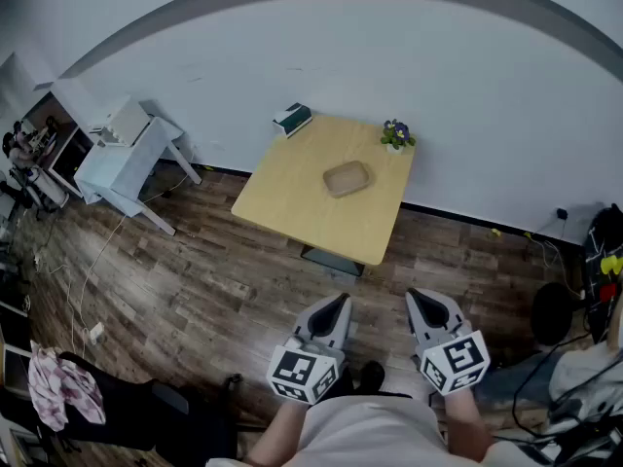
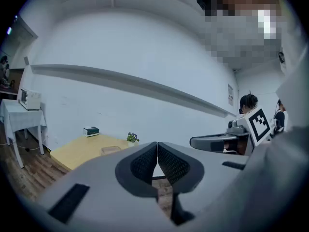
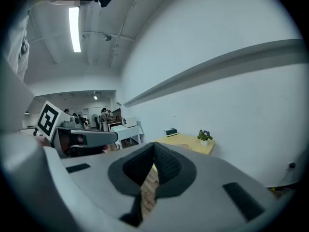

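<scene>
Both tools are held low and close to the person's body, well short of the yellow table (image 1: pixel 302 202) and over the wooden floor (image 1: pixel 195 290) on its near side. The left gripper (image 1: pixel 338 303) has its jaws pressed together at the tips with nothing between them, and the right gripper (image 1: pixel 421 298), just beside it, is closed the same way and is likewise empty. Both point toward the yellow table without touching anything. Near the middle of the table lies a shallow tan dish (image 1: pixel 347 178), well apart from both grippers; from here it cannot be told whether anything is in it. At the table's far right corner, against the wall, stands a small white pot (image 1: pixel 394 147) holding a plant with purple flowers (image 1: pixel 395 131). At the table's far left corner sits a green box (image 1: pixel 292 119), partly over the edge. Well to the left of the yellow table stands a white side table (image 1: pixel 117 168) that carries a white appliance (image 1: pixel 127 123).
</scene>
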